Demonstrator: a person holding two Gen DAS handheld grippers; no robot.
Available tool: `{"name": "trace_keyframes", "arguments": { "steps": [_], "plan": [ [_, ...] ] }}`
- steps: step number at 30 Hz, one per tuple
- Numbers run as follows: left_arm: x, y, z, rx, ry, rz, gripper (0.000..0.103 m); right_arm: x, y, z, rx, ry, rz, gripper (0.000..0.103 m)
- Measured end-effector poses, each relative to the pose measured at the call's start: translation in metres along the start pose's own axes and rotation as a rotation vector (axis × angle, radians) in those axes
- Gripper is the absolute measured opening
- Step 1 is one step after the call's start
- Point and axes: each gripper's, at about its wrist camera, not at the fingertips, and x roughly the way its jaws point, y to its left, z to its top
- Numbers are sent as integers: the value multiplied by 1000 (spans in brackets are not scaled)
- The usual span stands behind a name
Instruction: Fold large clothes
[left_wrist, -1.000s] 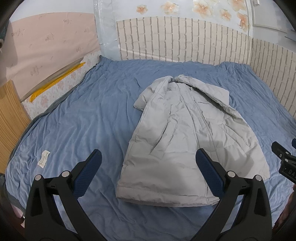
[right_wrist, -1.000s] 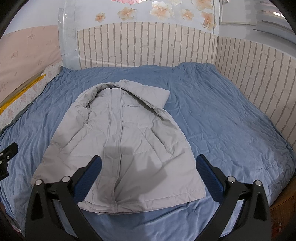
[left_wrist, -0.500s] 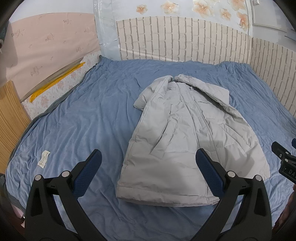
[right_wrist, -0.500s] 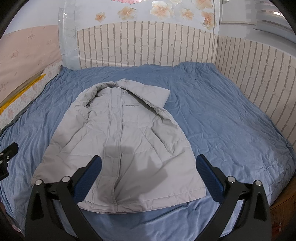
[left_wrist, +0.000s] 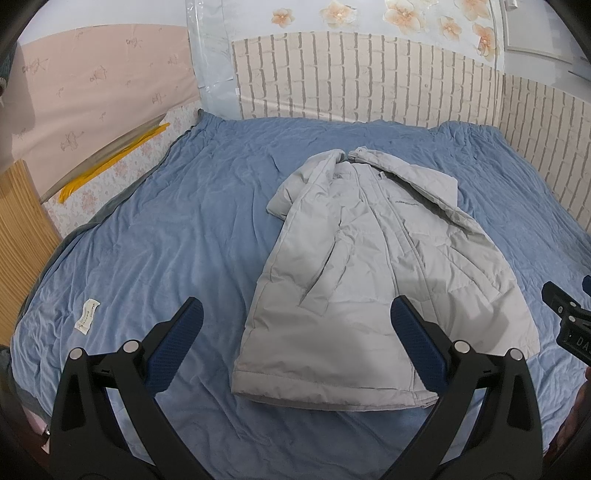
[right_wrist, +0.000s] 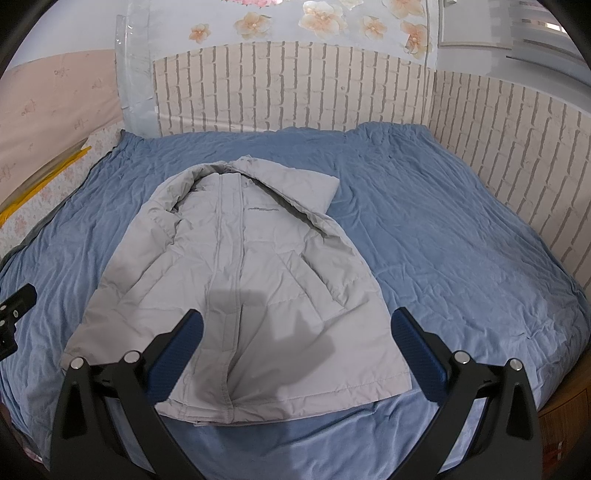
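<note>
Far left, past the bed edge: a wooden panel (left_wrist: 16, 236) and a strip of floral mattress (left_wrist: 110, 177) with something yellow (left_wrist: 110, 162) lying on it, none of it in play. Blue bedsheet (left_wrist: 177, 229) covers the whole work surface, wrinkled; a small white care label (left_wrist: 87, 316) lies on it near the left corner. Left gripper (left_wrist: 295, 325) hangs above the near edge of the bed, jaws spread wide, nothing between them; its left finger is over bare sheet, its right finger over the coat's lower panel. Centre: the grey padded coat (left_wrist: 369, 266) lies front up, zip closed, collar and hood toward the brick-pattern wall (right_wrist: 295, 92), hem nearest the person. Both sleeves look already laid inward over the body, which narrows the shape; probably why the coat reads as a long trapezoid. The hood (right_wrist: 295, 181) lies flattened out to the coat's right shoulder. Right gripper (right_wrist: 295, 325) hovers over the hem, fingers apart and empty, casting a dark shadow on the fabric. Judgement: both tools sit at the hem side, one per corner, so a lengthwise fold from hem up to collar seems next; thick padding will likely spring back. Right of the coat: open sheet to the wall.
</note>
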Motion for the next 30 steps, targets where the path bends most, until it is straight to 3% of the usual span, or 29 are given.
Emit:
{"name": "trace_keyframes", "arguments": {
  "steps": [30],
  "plan": [
    [8, 1, -5, 1, 17, -4, 100, 1, 0, -1, 0, 7, -2, 101]
  ]
}}
